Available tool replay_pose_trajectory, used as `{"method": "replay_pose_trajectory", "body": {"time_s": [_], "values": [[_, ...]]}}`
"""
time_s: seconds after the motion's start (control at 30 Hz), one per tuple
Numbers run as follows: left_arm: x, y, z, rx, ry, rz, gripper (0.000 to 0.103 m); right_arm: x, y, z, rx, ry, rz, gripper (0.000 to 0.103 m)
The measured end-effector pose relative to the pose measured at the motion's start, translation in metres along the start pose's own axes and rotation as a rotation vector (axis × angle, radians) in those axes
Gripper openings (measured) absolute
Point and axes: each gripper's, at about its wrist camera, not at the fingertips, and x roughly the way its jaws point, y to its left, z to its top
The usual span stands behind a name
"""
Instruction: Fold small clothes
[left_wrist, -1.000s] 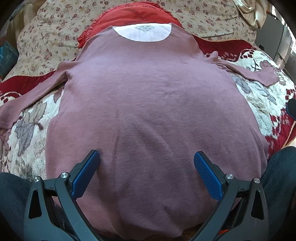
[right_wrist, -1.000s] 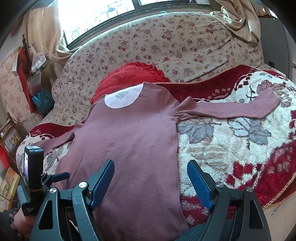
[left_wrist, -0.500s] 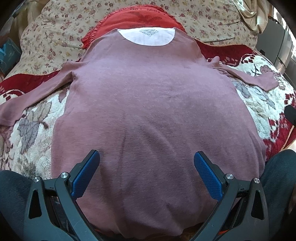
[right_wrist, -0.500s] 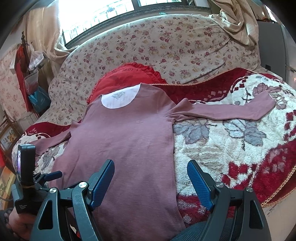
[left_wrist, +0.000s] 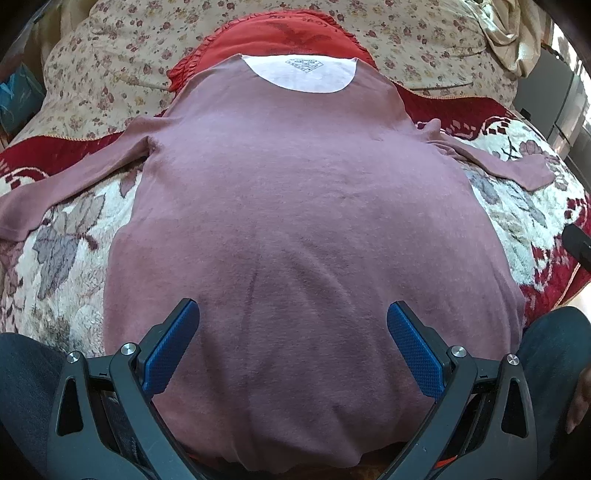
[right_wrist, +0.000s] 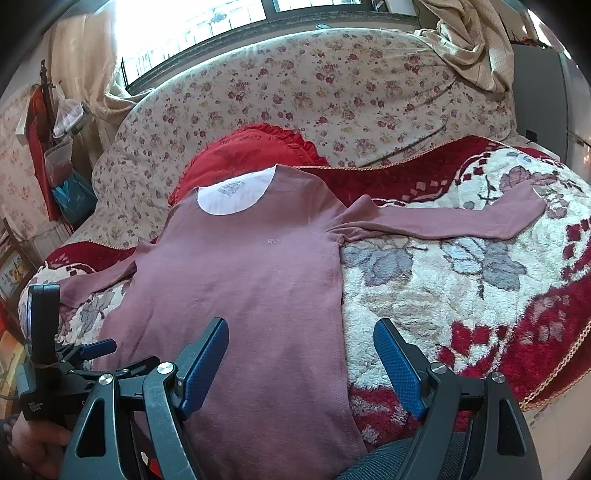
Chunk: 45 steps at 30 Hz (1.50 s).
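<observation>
A mauve long-sleeved shirt (left_wrist: 295, 206) lies flat and face up on a sofa, collar away from me, both sleeves spread out sideways. Its hem hangs over the front edge near my knees. My left gripper (left_wrist: 293, 321) is open above the lower middle of the shirt, touching nothing. The same shirt (right_wrist: 251, 280) fills the left half of the right wrist view. My right gripper (right_wrist: 301, 336) is open over the shirt's right side seam near the hem, holding nothing. The left gripper (right_wrist: 92, 350) also shows at that view's lower left, held in a hand.
A red, white and grey flowered blanket (right_wrist: 461, 295) covers the sofa seat. A red frilled cushion (right_wrist: 251, 151) lies under the shirt's collar against the floral sofa back (right_wrist: 332, 85). Dark trouser legs (left_wrist: 26, 380) flank the hem. The right sleeve (right_wrist: 461, 218) stretches far right.
Both cameras have drifted slightly: the shirt sits a little lower and to the right in the left wrist view. Both grippers stay open and the shirt has not been moved.
</observation>
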Motion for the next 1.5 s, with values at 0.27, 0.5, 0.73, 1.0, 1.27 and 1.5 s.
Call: {"method": "replay_pose_trajectory", "body": {"time_s": [0.27,0.5,0.73,1.0,1.27,1.5], "values": [[0.0023,0.0006,-0.0008,-0.008,0.014,-0.007,0.102,0.0006,0.0004,0.0005,0.0,0.0,0.001,0.079],[0.0034,0.0014,-0.0005,-0.012,0.019,-0.007,0.102,0.0006,0.001,0.0006,0.001,0.0,-0.001,0.079],[0.0035,0.0015,-0.0004,-0.012,0.019,-0.007,0.102,0.0004,0.0008,0.0008,0.001,0.001,0.0,0.079],[0.0055,0.0013,-0.002,-0.009,0.021,-0.007,0.102,0.0003,0.0012,0.0009,0.0,0.0,0.0,0.079],[0.0055,0.0014,-0.0019,-0.009,0.022,-0.006,0.102,0.0002,0.0017,0.0011,0.001,0.0,0.0,0.079],[0.0061,0.0014,-0.0024,-0.008,0.021,-0.006,0.102,0.0001,0.0018,0.0012,0.001,0.0,-0.001,0.079]]}}
